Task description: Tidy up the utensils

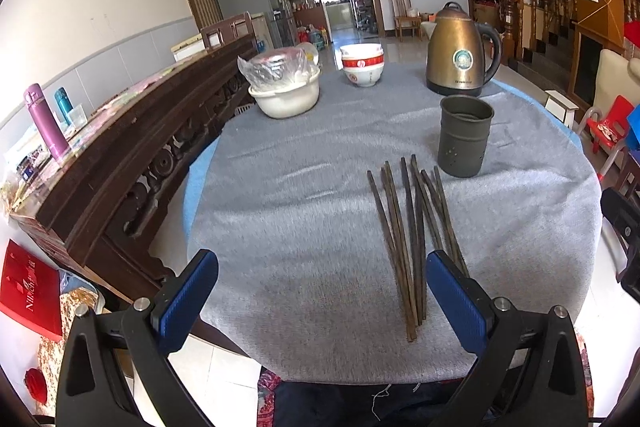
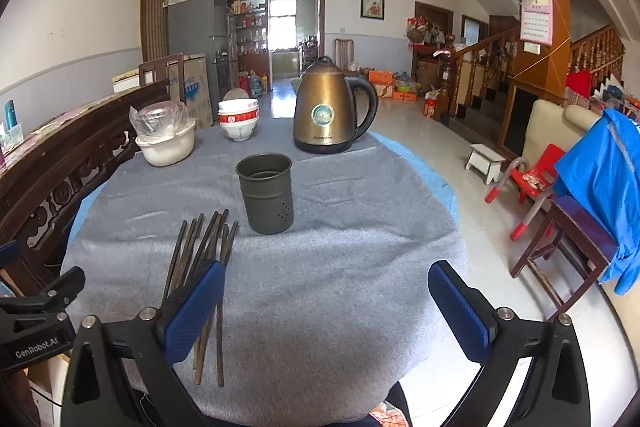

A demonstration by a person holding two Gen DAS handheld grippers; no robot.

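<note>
On the grey cloth (image 1: 280, 227), thin dark chopsticks (image 1: 408, 239) lie fanned beside a dull holder (image 1: 464, 137); both grippers (image 1: 322, 277) (image 2: 326, 285) gape, empty.

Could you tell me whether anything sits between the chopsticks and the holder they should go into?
Nothing visible does. The chopsticks lie on the grey cloth just in front of the dark holder, whose mouth is open; the kettle and bowls stand farther back.

"GenRobot.AI" stands in white on the black gripper body (image 2: 34, 331) at the lower left of the right wrist view, while the kettle's (image 2: 329, 107) lettering is too small to read.
</note>
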